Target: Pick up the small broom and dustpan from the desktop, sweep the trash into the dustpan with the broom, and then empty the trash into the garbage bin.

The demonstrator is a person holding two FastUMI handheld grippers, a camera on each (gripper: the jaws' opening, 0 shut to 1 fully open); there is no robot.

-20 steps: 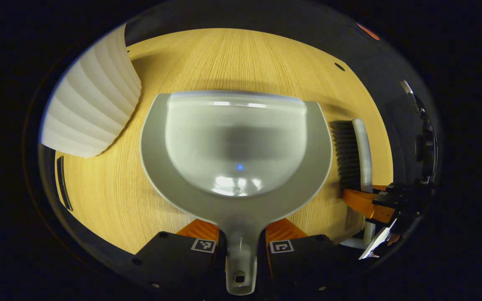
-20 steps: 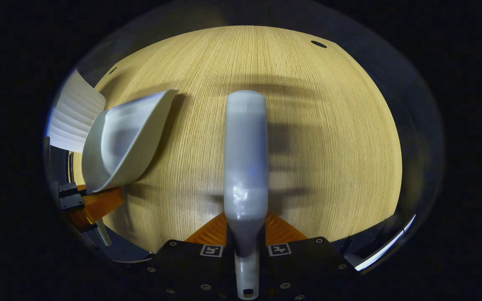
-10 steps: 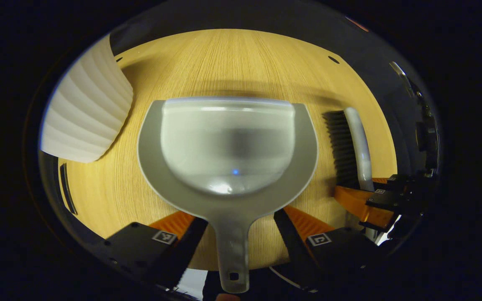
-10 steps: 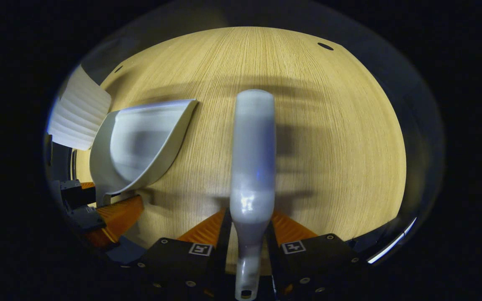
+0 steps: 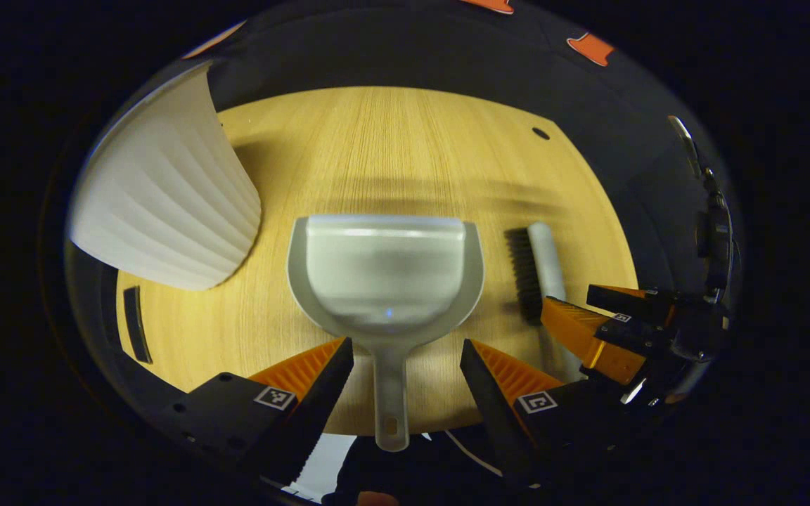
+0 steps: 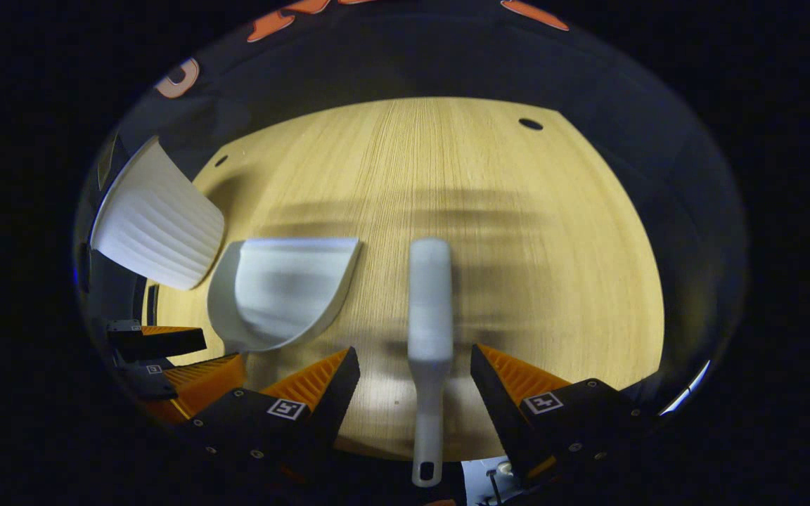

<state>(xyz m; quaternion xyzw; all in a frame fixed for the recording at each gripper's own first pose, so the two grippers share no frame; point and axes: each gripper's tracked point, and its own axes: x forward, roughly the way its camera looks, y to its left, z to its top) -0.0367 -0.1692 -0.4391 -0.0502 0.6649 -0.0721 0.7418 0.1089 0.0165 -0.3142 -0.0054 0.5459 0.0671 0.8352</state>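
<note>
surface: light wood desktop (image 5: 391, 154), dark booth wall behind, small round hole near far edge.
bin: white ribbed garbage bin (image 5: 166, 211), far left of desktop, just beside dustpan; also at left in right gripper view (image 6: 155, 218).
dustpan: grey dustpan (image 5: 385, 270) flat on desktop, mouth facing away, handle pointing back between left fingers; looks empty, no trash seen on the wood.
broom: small broom (image 6: 429, 309) lying flat just right of dustpan, handle toward the near edge; bristles facing the dustpan in left gripper view (image 5: 535, 270).
left gripper: (image 5: 405, 358) fingers spread wide, either side of dustpan handle, not touching it.
right gripper: (image 6: 415, 369) fingers spread wide, flanking broom handle, no contact; also at right of left gripper view (image 5: 616, 330).
why placed so: both tools parked side by side with handles toward the near edge, likely set down for easy regrasp.
task stage: judged finished or nearly so, since pan is empty and both tools are released.
risk: low; handles overhang near edge slightly, could get nudged.
</note>
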